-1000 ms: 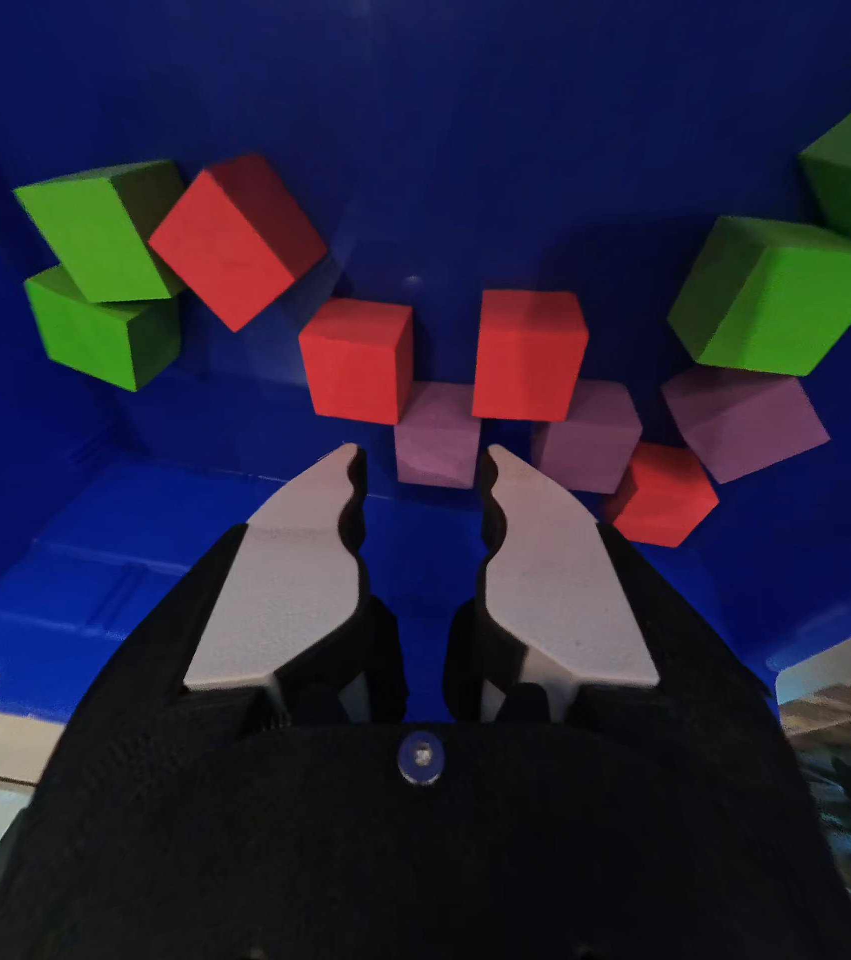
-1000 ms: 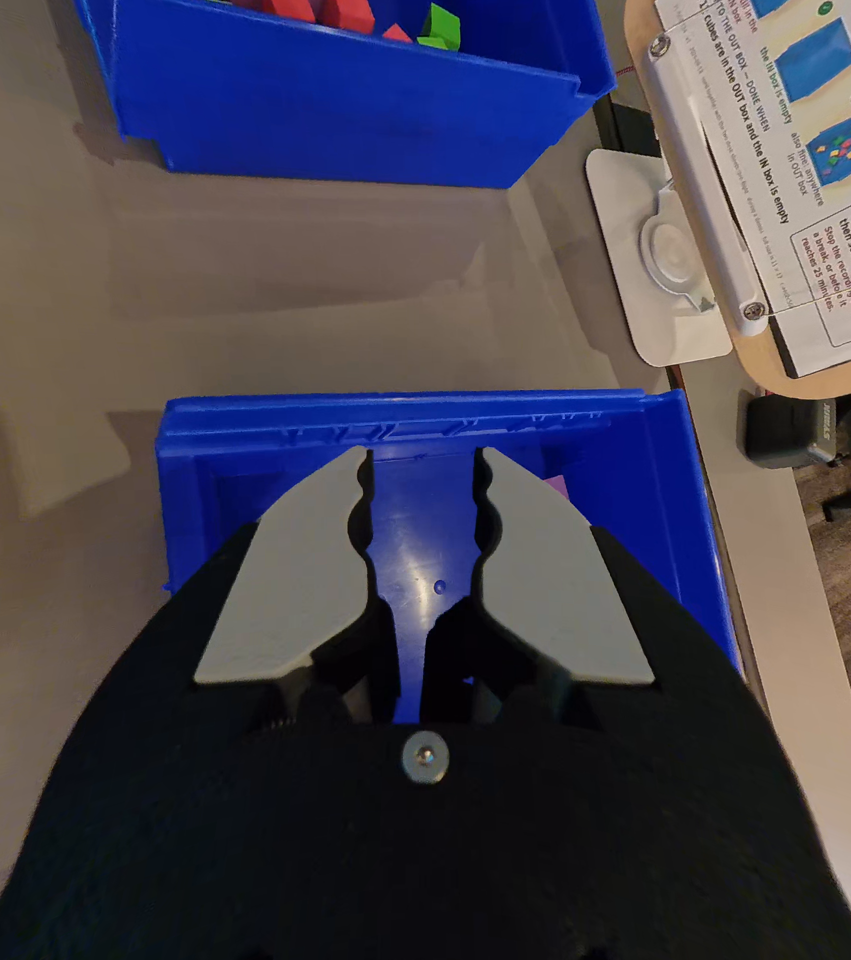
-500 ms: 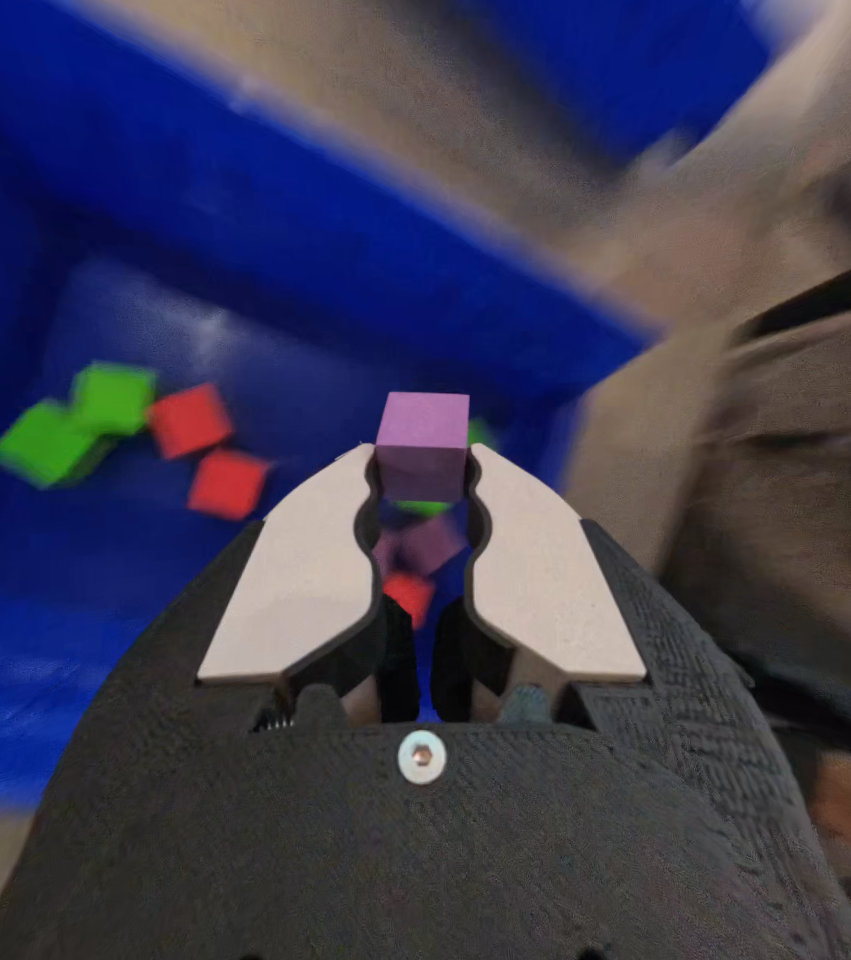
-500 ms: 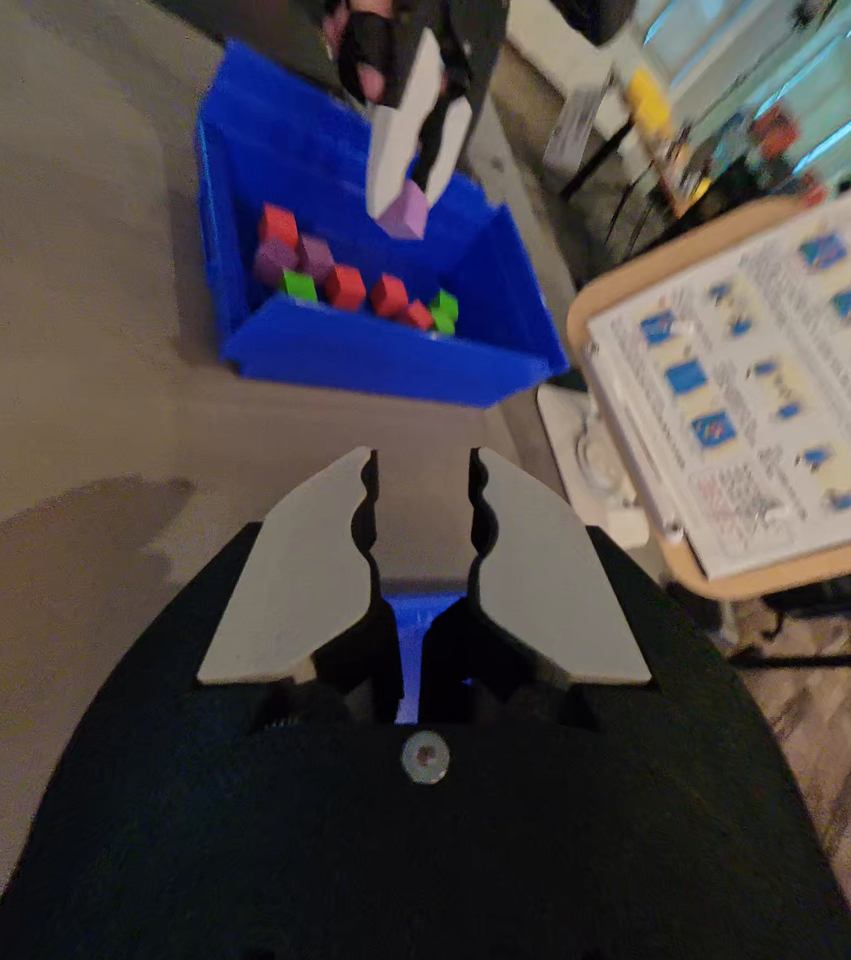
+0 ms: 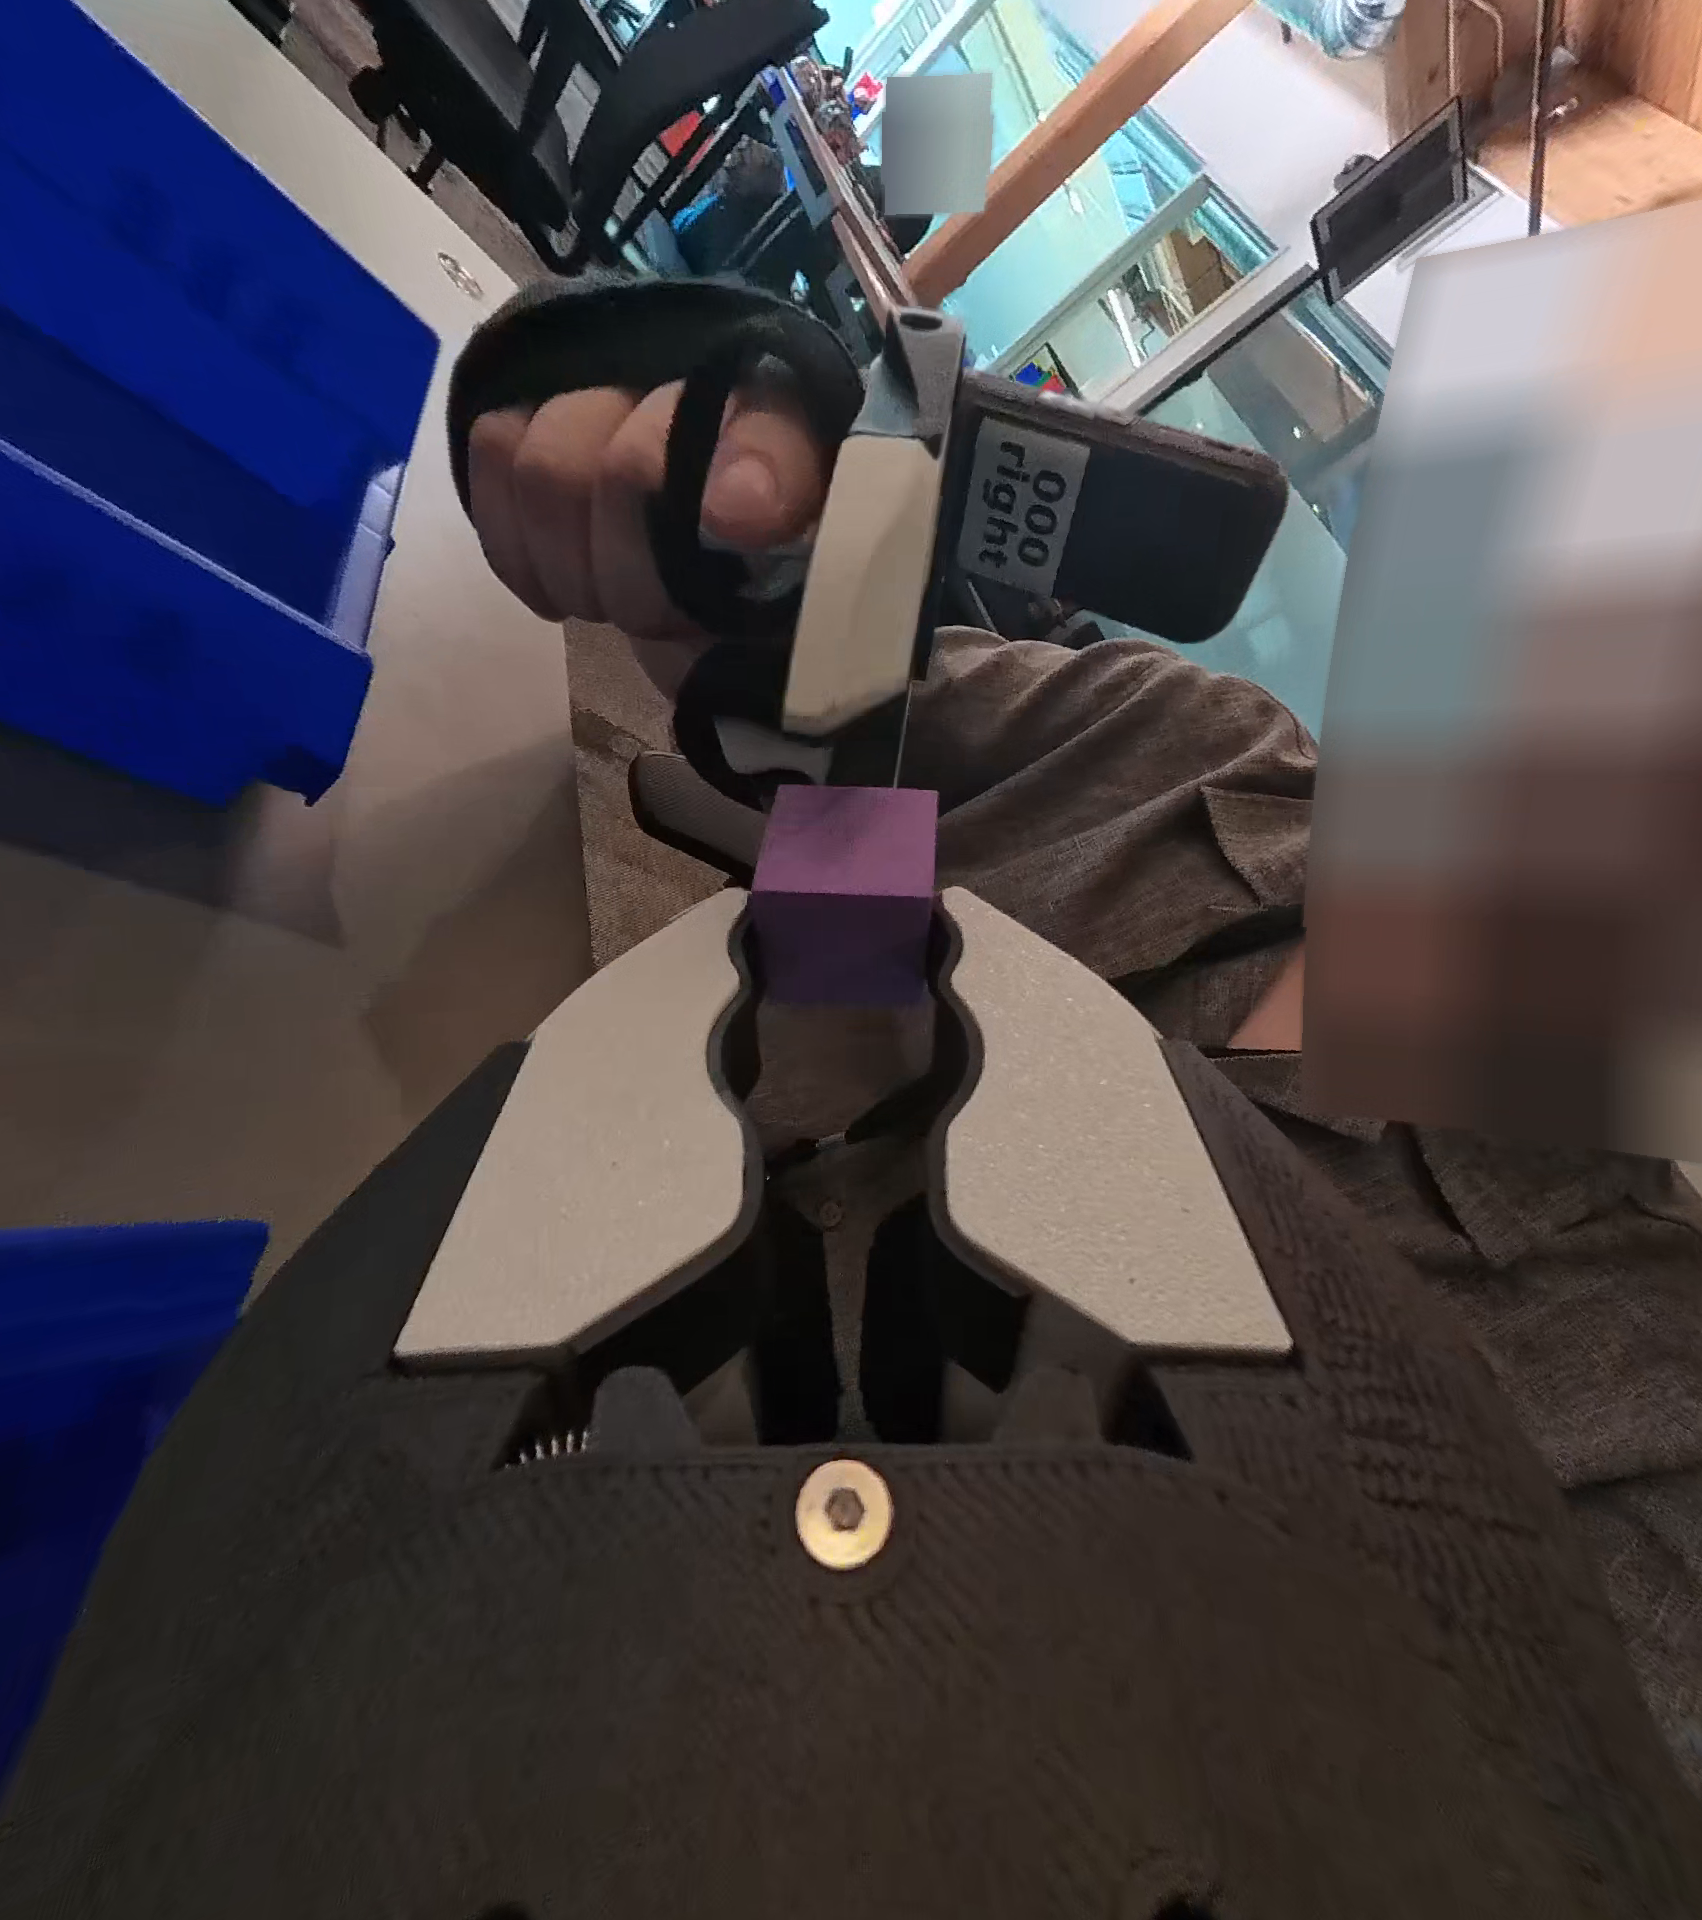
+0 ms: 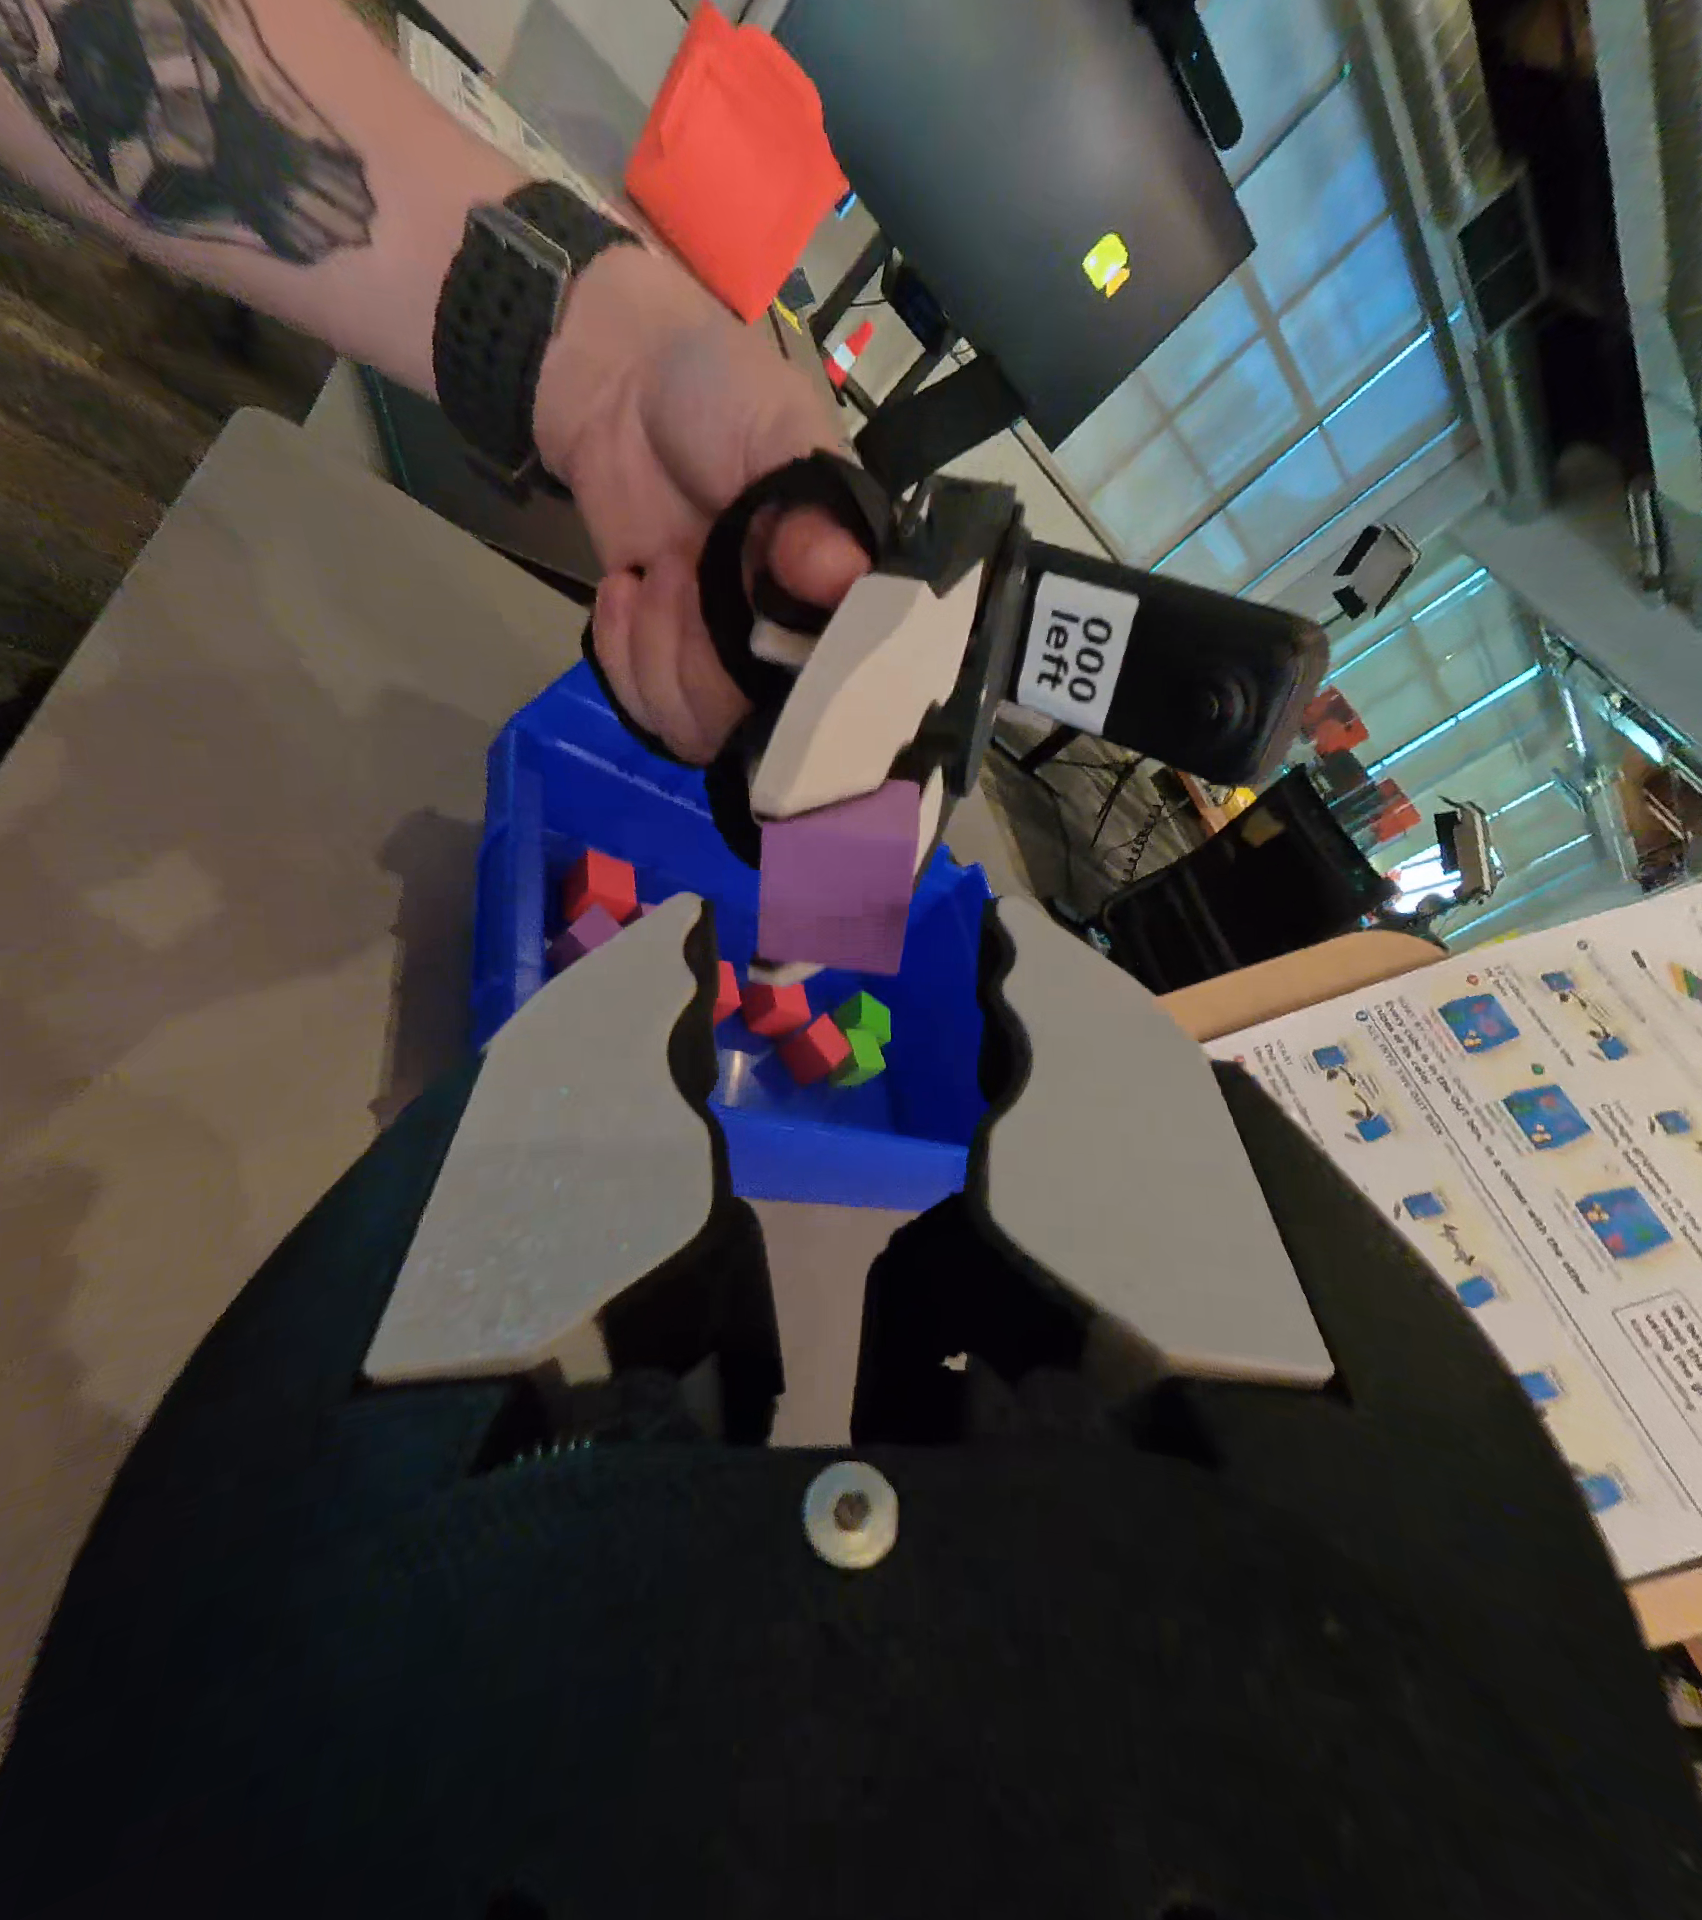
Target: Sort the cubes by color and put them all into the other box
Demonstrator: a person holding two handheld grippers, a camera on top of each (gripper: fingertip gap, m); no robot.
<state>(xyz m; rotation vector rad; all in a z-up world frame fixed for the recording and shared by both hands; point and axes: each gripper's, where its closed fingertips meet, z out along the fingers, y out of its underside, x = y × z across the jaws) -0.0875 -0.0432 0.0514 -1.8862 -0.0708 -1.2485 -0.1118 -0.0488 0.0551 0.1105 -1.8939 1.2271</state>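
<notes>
Above the table, the left gripper pinches 1 purple cube at its fingertips, held in the air facing the right gripper, whose jaws are spread and empty, tips just beside the cube. Blue bin of red, green and purple cubes sits below. Risk: the grip is only at the tips, so a nudge could knock the cube loose.

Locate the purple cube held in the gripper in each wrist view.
Left wrist view: purple cube centre frame, clamped at the left gripper tips.
Right wrist view: same cube upper centre, beyond the open right gripper.
Shared landmark: blue bin.
</notes>
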